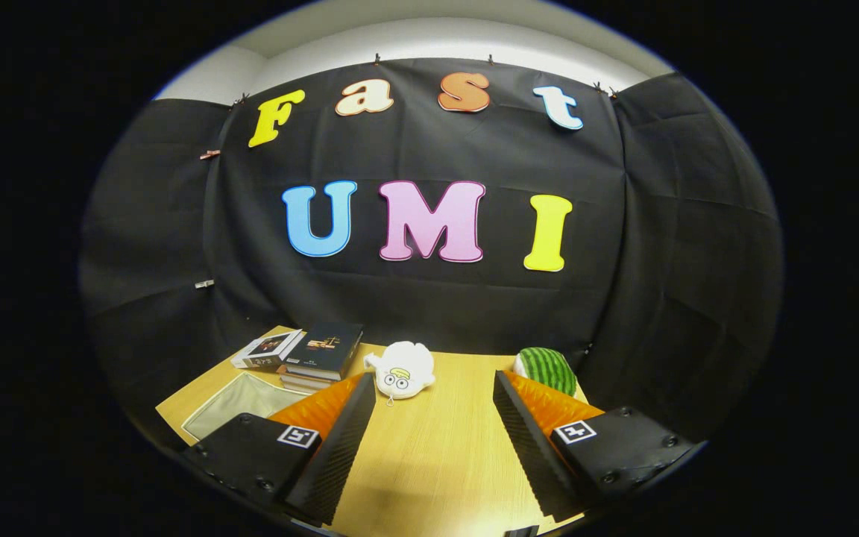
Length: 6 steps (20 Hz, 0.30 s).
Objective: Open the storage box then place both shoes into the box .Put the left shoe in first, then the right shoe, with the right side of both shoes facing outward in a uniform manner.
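Observation:
My gripper [433,391] stands open above a wooden table [444,447], its two fingers spread wide with only bare tabletop between them. A pale, flat-looking fabric storage box [239,403] lies on the table just left of the left finger [344,440], which hides part of it. The right finger [530,440] is apart from everything.
A stack of books [318,350] sits at the back left, beyond the box. A white plush toy with a cartoon face [402,370] lies just beyond the fingers. A watermelon-patterned ball [547,369] rests behind the right finger. Black cloth walls close the table's far side.

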Tool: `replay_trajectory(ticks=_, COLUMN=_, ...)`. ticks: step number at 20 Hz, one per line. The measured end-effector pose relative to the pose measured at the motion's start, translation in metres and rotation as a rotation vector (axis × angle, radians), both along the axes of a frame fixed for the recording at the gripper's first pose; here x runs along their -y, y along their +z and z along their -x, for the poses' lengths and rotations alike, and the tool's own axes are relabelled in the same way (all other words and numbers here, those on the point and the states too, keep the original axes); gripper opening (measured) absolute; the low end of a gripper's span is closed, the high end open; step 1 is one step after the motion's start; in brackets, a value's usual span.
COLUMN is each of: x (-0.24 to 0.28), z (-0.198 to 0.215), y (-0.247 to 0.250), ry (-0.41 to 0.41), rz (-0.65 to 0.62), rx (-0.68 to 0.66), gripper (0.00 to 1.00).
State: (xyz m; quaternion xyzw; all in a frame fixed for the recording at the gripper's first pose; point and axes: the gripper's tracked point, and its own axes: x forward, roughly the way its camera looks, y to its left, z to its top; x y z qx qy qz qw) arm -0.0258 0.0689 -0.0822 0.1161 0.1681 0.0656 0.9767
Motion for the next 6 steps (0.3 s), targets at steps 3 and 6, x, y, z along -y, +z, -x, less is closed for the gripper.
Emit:
replay_trajectory(ticks=3, x=0.0029, z=-0.0004, y=-0.0018, ry=-0.01, rz=-0.003, rx=-0.007, gripper=0.98)
replay_trajectory(ticks=6, x=0.0031, z=-0.001, y=-0.0018, ry=-0.012, rz=-0.008, rx=-0.012, gripper=0.98)
